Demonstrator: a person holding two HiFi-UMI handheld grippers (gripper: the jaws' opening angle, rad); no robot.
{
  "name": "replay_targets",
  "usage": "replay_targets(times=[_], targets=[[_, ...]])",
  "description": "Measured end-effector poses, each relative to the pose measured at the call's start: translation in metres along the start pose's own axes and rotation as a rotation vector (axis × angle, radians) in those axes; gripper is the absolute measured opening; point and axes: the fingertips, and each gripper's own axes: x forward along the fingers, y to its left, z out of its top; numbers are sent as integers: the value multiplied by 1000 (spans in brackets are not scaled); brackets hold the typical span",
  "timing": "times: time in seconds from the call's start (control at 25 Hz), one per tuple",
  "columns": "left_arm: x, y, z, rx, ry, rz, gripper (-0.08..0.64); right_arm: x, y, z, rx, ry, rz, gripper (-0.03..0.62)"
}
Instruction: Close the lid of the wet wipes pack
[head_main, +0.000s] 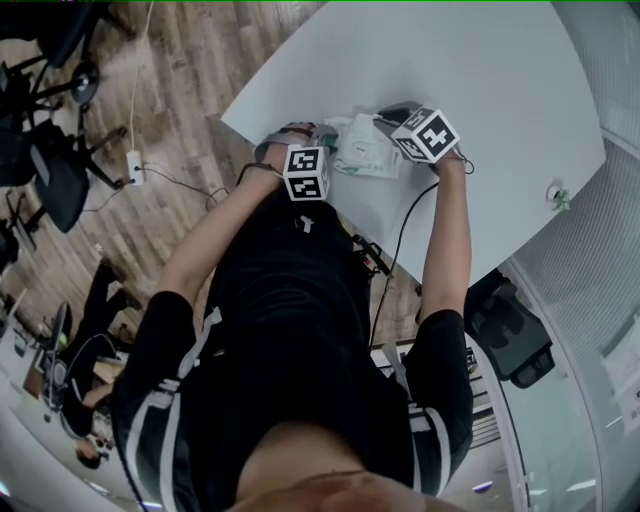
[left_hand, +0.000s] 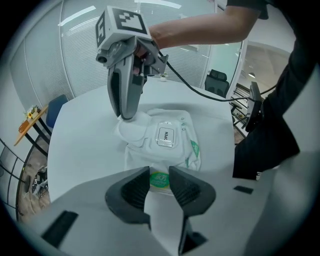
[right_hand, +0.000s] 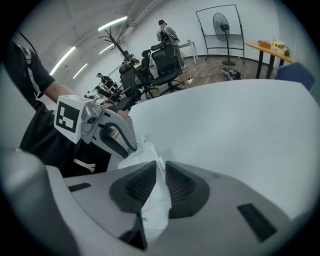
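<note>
Office room, wood-plank floor, black swivel chairs (right_hand: 162, 62) in the background; large white rounded table (head_main: 500, 100) carries the work.

Item 1: white soft-film wet wipes pack (left_hand: 167, 142), with green print. It lies flat on the table near the person's edge, between the two grippers. Its long axis runs from one gripper to the other.

Item 2: rounded white lid flap (left_hand: 134, 132). It is folded out off the pack's top panel, at the far corner of the pack from the left gripper. The panel beside it bears a small rectangular "OPEN" label (left_hand: 165, 136). Judged not yet closed.

Item 3: left gripper (left_hand: 159, 175). Its jaws are drawn nearly together on the green-labelled near end of the pack, pinning that end.

Item 4: right gripper (right_hand: 161, 172). It stands nose-down at the opposite end of the pack, jaws pinched on white material there. Whether that is pack film or the lid's edge cannot be told.

Governing relation: the lid flap sits directly at the right gripper's tip and well apart from the left gripper, so the right gripper is the nearer one. Closing likely calls for carrying the flap sideways over the labelled panel and pressing it down, while the left gripper anchors the pack.
</note>
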Motion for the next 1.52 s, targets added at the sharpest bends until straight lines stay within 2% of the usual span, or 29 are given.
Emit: replay_targets(times=[0.32,0.72,1.16,1.52], targets=[[1,-3,0,-12,-4,36,123,-20,46,-13,-30,-69,-1,63],[0,-4,3,-24,11,53,123,7,86,-50,-8,-78,-15,117],[0,-5,5,-28,16,67,123,28,82,-66,-14,-67,-184,100],[1,-7,5,-28,26,76,123,37,84,-71,-90,-3,-336,121]])
